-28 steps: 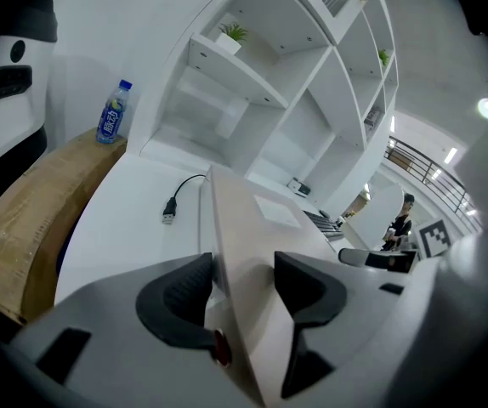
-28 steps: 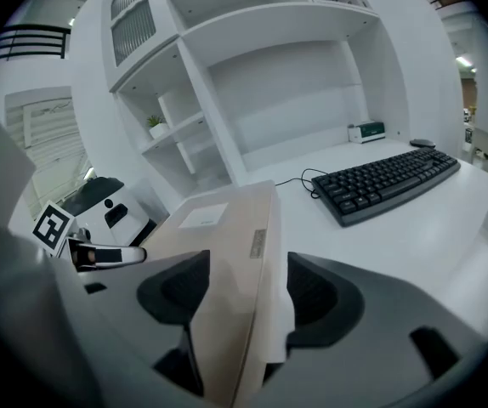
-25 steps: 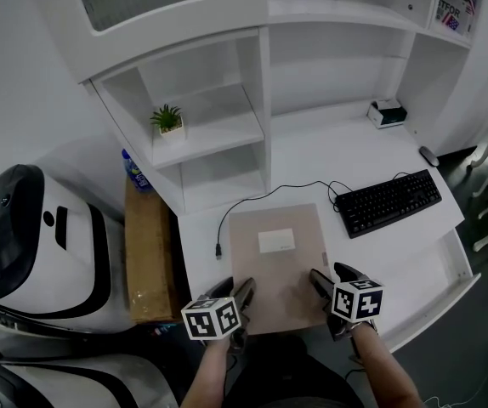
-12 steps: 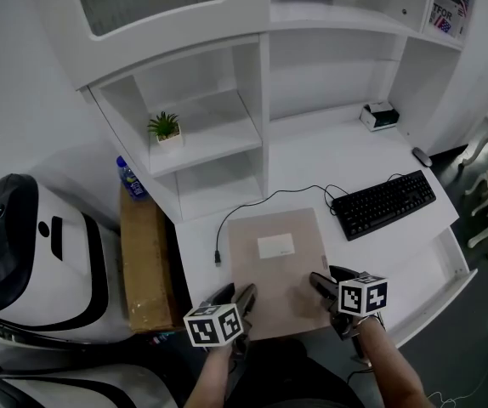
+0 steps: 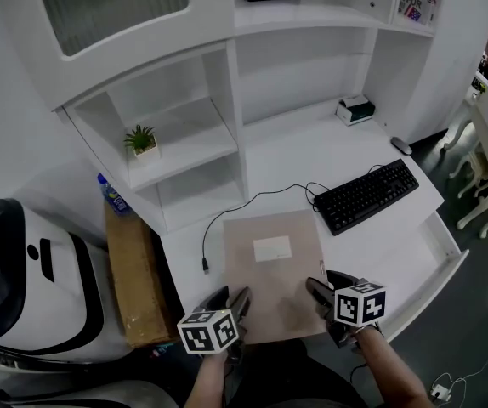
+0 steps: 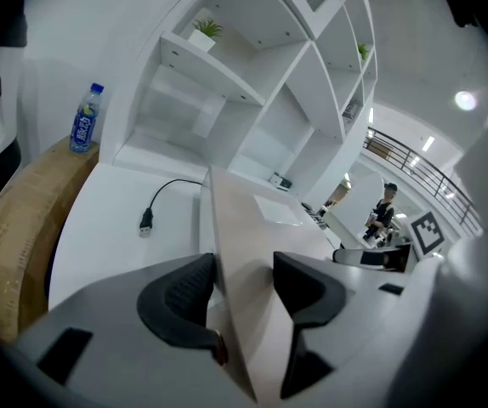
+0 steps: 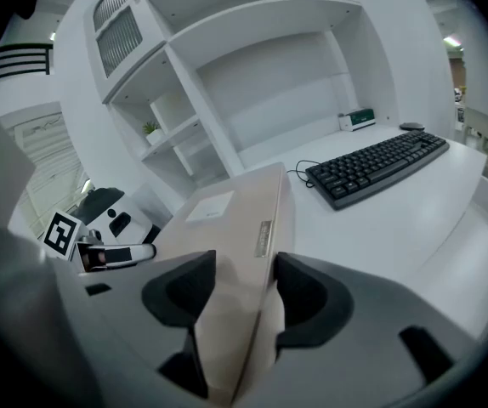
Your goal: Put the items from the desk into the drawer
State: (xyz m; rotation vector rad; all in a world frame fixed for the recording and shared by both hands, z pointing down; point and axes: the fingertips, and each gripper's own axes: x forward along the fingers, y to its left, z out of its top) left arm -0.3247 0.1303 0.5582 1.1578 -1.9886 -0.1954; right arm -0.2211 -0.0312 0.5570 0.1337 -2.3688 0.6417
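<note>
A flat beige folder [image 5: 274, 266] with a white label lies at the desk's near edge. My left gripper [image 5: 232, 301] is shut on its near left corner, and the folder's edge [image 6: 227, 228] runs between the two dark jaws of that gripper [image 6: 244, 280]. My right gripper [image 5: 320, 289] is shut on the near right corner; in the right gripper view the folder [image 7: 235, 228] fills the gap of the right gripper [image 7: 241, 294]. An open white drawer [image 5: 445, 246] juts out under the desk at the right.
A black keyboard [image 5: 366, 195] lies right of the folder, with a mouse [image 5: 401, 146] and a small white box [image 5: 354, 109] behind it. A black USB cable [image 5: 227, 215] curls left of the folder. A cardboard box [image 5: 133, 270], a bottle [image 5: 112, 194] and a potted plant [image 5: 141, 138] are at the left.
The head view has swung, so the desk sits further left and lower in the picture. Both grippers stay at the same two near corners of the folder.
</note>
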